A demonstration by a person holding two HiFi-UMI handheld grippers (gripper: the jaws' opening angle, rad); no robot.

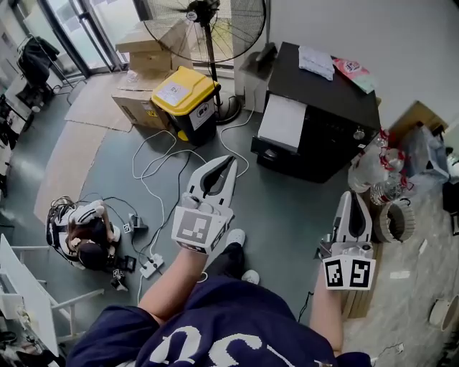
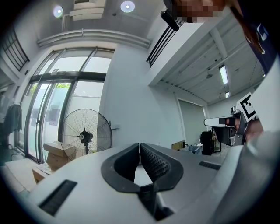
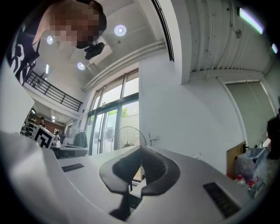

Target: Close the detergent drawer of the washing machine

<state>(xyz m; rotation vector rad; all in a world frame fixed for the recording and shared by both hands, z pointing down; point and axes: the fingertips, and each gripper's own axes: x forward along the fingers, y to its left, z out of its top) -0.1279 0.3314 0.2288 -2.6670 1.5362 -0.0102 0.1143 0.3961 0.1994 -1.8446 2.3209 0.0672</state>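
Grey floor (image 1: 287,208): cables (image 1: 154,168), yellow bin (image 1: 185,97), fan (image 1: 208,21)

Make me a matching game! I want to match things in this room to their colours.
Things:
1. bin lid
2. box
3. fan
4. shoe

Colours:
A. black
B. white
C. yellow
D. brown

Pairs: 1-C, 2-D, 3-A, 4-B
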